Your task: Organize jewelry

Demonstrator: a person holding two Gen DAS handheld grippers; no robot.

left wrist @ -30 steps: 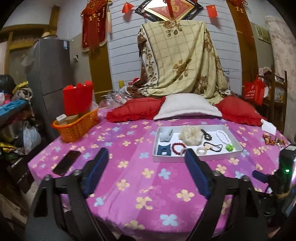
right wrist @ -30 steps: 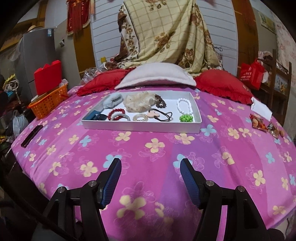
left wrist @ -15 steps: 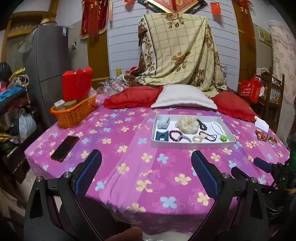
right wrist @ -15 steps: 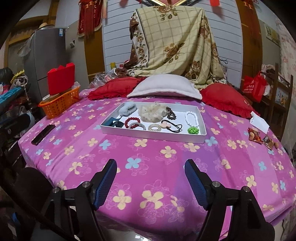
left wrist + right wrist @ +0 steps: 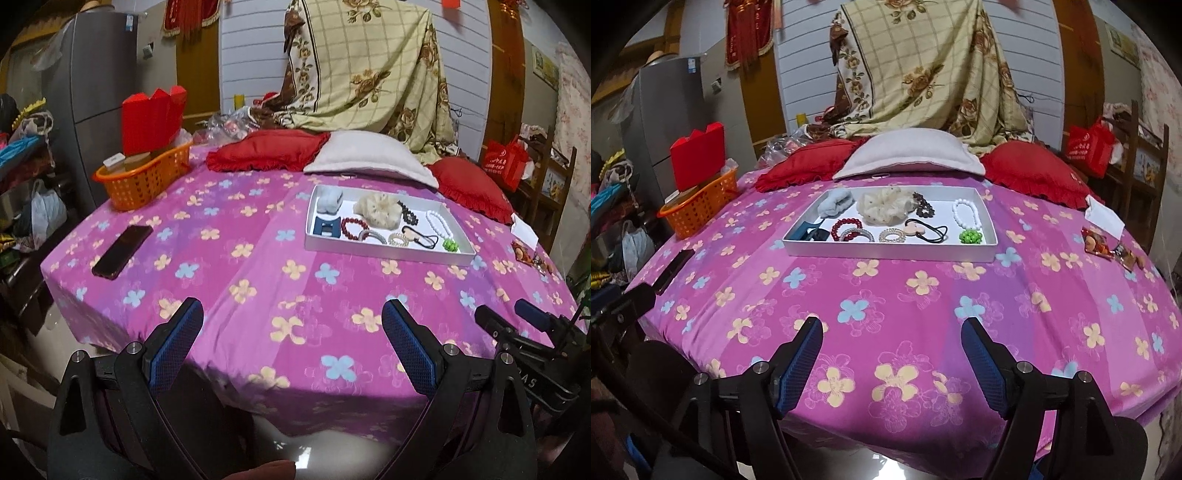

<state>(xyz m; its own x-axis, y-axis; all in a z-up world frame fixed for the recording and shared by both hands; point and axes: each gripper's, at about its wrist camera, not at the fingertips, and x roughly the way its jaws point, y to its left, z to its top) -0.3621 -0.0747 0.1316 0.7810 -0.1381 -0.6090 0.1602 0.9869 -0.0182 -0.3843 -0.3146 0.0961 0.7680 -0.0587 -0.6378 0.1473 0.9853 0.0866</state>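
A white tray (image 5: 384, 252) (image 5: 886, 252) sits on the pink flowered tablecloth, holding several pieces: a cream scrunchie (image 5: 884, 204), a red bead bracelet (image 5: 846, 226), a white bead bracelet (image 5: 966, 212), a green bead piece (image 5: 971, 235), a black hair tie (image 5: 929, 230) and a blue clip (image 5: 325, 227). My left gripper (image 5: 291, 345) is open and empty, at the table's near edge, well short of the tray. My right gripper (image 5: 892, 363) is open and empty, over the near edge in front of the tray. The right gripper also shows in the left wrist view (image 5: 517, 325).
An orange basket (image 5: 142, 181) with a red box stands at the back left. A black phone (image 5: 122, 251) lies on the left. Red and white cushions (image 5: 908, 157) lie behind the tray. Snack packets (image 5: 1108, 249) and a white card (image 5: 1104, 219) lie at the right.
Both grippers have drawn back from the tray toward the table's near edge and risen; both stay open and empty. The tray and its contents have not moved.
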